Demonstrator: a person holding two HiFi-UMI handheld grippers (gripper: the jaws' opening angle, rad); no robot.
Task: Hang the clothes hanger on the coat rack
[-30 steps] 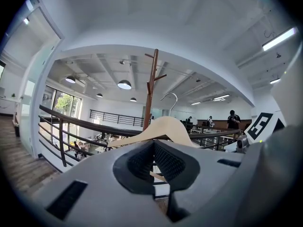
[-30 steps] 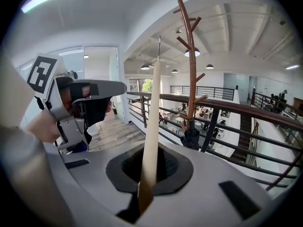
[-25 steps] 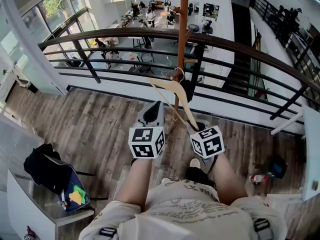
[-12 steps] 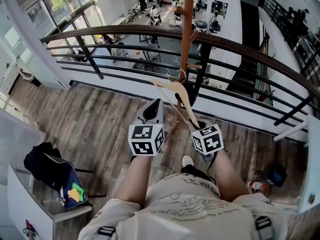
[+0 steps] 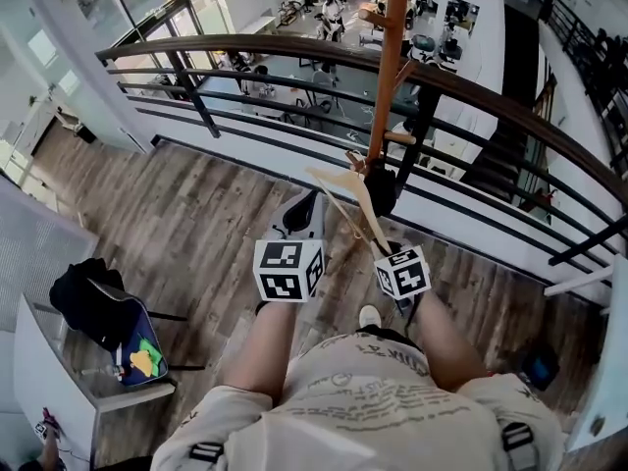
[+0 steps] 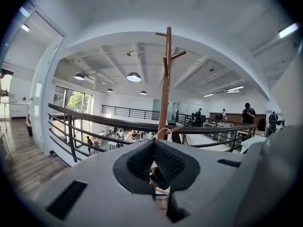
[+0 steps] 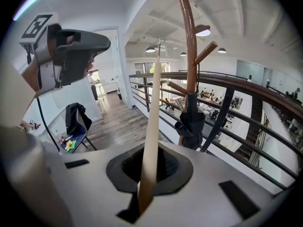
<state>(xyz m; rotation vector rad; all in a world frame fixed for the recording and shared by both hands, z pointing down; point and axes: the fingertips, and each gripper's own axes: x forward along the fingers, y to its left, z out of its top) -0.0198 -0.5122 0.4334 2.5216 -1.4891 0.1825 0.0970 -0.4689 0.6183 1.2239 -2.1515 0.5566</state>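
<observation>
The brown coat rack pole [image 5: 391, 67] rises just beyond the railing, with short pegs at hanger height. A light wooden hanger [image 5: 351, 196] is tilted in front of it, its wire hook close to a low peg. My right gripper [image 5: 387, 247] is shut on the hanger's lower arm; in the right gripper view the wooden arm [image 7: 152, 122] runs up out of the closed jaws [image 7: 147, 174]. My left gripper [image 5: 305, 207] hangs left of the hanger, apart from it. Its pads [image 6: 168, 162] meet with nothing between them, and the rack [image 6: 165, 84] stands straight ahead.
A dark curved railing [image 5: 294, 49] with black bars runs across in front, with an open hall far below. A black bag [image 5: 381, 186] hangs low on the rack. At the left stand a chair with a black jacket [image 5: 86, 307] and a white table [image 5: 59, 400].
Both grippers have moved forward and slightly down toward the rack. The hanger went along in the right gripper's grip, and its hook now sits nearer the low peg.
</observation>
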